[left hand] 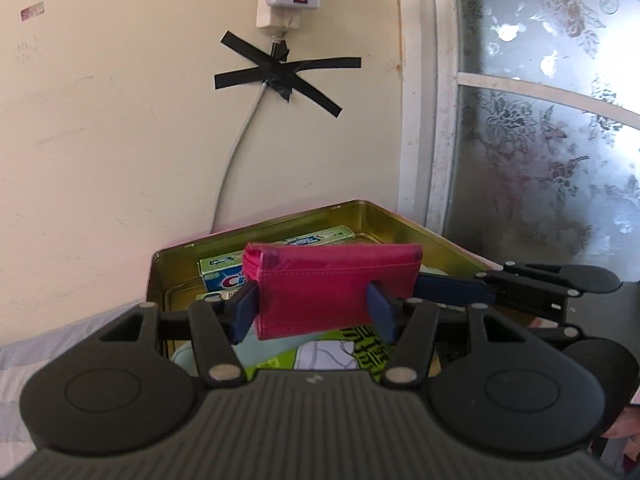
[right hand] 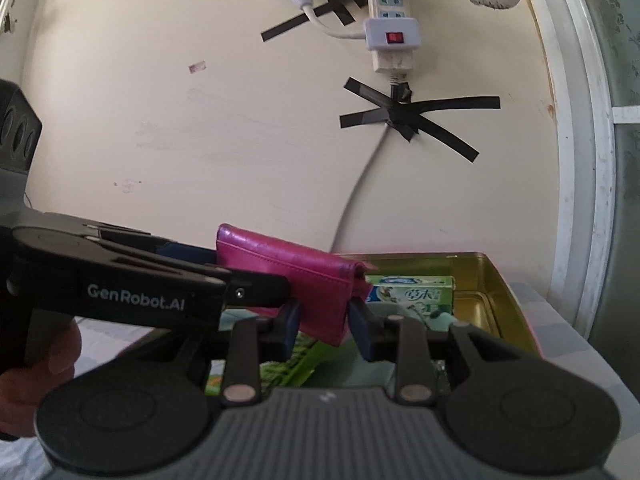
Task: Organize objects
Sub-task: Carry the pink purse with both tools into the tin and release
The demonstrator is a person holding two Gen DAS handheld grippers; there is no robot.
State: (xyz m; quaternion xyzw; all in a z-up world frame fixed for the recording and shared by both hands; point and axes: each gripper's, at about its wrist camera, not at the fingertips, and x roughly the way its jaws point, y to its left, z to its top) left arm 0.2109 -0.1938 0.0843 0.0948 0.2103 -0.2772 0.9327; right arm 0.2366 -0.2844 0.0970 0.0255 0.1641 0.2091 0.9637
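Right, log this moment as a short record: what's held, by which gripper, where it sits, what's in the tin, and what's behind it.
held item: pink wallet, closed
left gripper: shut on the wallet across its long side
right gripper: shut on the wallet's right end
wallet position: in the air above the open tin, not resting on anything
container: gold tin, lid off, against the wall
tin contents: green toothpaste box, green printed packets
background: power strip on the wall, cable fixed with black tape
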